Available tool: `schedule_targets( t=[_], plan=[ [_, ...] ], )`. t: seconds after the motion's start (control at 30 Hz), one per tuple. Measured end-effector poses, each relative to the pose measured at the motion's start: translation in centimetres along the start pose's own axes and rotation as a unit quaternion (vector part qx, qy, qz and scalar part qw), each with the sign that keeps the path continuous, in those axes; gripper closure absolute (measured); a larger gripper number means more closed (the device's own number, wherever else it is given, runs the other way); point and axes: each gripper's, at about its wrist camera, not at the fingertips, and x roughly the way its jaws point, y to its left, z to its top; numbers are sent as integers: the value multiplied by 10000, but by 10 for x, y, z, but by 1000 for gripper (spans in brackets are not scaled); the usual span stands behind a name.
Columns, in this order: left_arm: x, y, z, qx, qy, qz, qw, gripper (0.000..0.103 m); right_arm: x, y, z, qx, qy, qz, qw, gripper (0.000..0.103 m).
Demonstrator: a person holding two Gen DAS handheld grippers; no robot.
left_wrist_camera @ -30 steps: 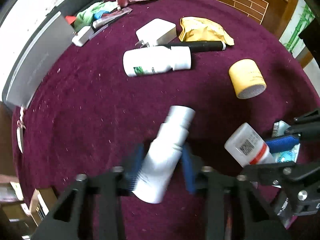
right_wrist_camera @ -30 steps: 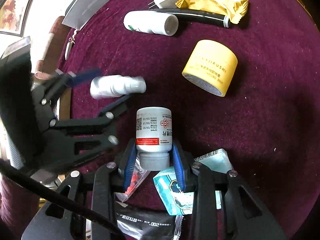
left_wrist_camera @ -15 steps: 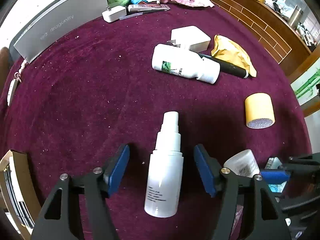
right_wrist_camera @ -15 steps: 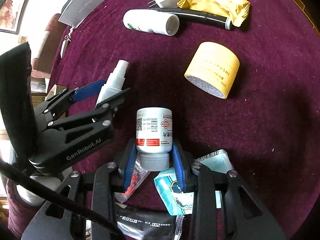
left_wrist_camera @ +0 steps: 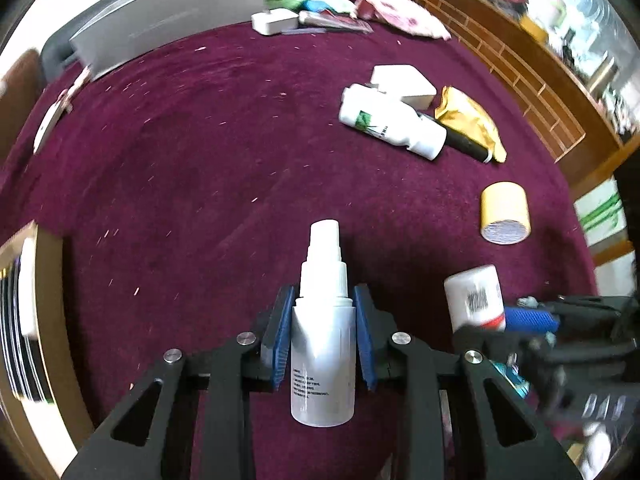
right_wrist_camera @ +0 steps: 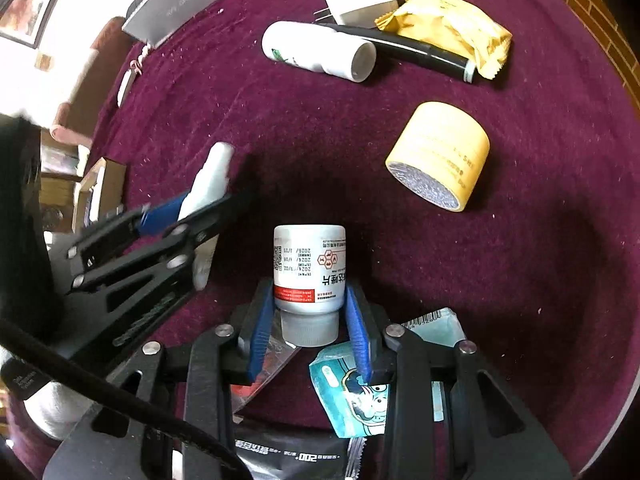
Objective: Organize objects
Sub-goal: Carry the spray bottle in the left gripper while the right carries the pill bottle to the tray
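My left gripper (left_wrist_camera: 323, 332) is shut on a white spray bottle (left_wrist_camera: 323, 352), nozzle pointing away, over the maroon tablecloth (left_wrist_camera: 200, 168). It also shows in the right wrist view (right_wrist_camera: 208, 184), held by the left gripper (right_wrist_camera: 188, 216). My right gripper (right_wrist_camera: 310, 328) is shut on a white pill bottle (right_wrist_camera: 309, 268) with a red band, cap toward the camera. The pill bottle shows at the right of the left wrist view (left_wrist_camera: 474, 296).
A white tube bottle (right_wrist_camera: 320, 52), black pen (right_wrist_camera: 420, 58), yellow snack pack (right_wrist_camera: 452, 28), white charger (right_wrist_camera: 360, 0) and yellow tape roll (right_wrist_camera: 440, 156) lie further out. Sachets (right_wrist_camera: 352, 384) lie under the right gripper. A grey box (left_wrist_camera: 160, 36) stands at the far edge.
My left gripper opened around the spray bottle as it swung nozzle-away, then closed on it. The right gripper kept hold of the pill bottle and barely moved.
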Motion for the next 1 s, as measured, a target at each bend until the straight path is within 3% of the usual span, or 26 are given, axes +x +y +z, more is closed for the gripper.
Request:
schedule_targets(
  t=[0.3,0.57,1.0],
  plan=[
    [-59,18,-32,-467,-402,-495,9969,78,-22,8,1,169,-66,576,9982,71],
    [-104,50,-69,-1065,-571,-769,9897,78,-20,41,-11,54,33,820,9966,71],
    [-144,123,-108,-1502,-753,-383,9850,78,-1,123,-21,-427,208,997,9939,71]
  ],
)
